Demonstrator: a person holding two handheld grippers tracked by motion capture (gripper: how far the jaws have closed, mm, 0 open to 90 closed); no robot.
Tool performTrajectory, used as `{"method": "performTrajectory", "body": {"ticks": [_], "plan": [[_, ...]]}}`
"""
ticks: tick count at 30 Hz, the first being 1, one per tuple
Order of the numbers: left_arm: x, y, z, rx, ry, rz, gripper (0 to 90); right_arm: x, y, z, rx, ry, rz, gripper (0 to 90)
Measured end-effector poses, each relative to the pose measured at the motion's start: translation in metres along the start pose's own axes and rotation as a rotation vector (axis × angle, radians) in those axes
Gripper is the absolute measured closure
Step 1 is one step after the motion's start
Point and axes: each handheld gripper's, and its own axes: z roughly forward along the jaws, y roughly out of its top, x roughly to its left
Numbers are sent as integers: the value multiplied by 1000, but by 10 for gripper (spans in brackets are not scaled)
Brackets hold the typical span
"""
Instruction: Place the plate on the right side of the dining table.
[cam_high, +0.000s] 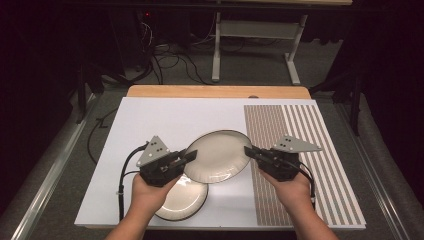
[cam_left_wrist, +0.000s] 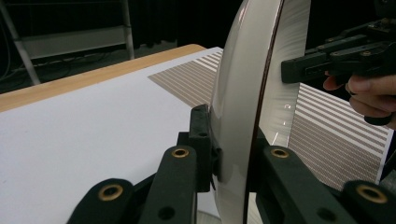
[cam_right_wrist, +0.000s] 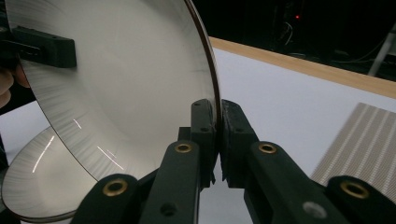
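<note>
White mat on wood table, dark rm; both tongs grip plate.

A glossy, glazed ceramic-looking plate, cream with a thin dark rim, catches streaks of light on its smooth face. A second plate of the same shiny finish lies on a matt white sheet, smooth like paper or board, with a printed patch of tan stripes. A strip of pale, satin-smooth wood edges the table. The left gripper and right gripper look like matt black plastic with brass-coloured rivets and dull grey plates
</note>
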Motion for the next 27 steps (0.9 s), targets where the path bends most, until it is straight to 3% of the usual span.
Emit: {"method": "performTrajectory", "body": {"ticks": [13,27], "plan": [[-22,20,51,11,-60,11,806,-34,-9,-39,-20,-76,29,873],[-46,39,98,56,-93,42,802,-67,-26,-71,-46,-142,88,871]]}}
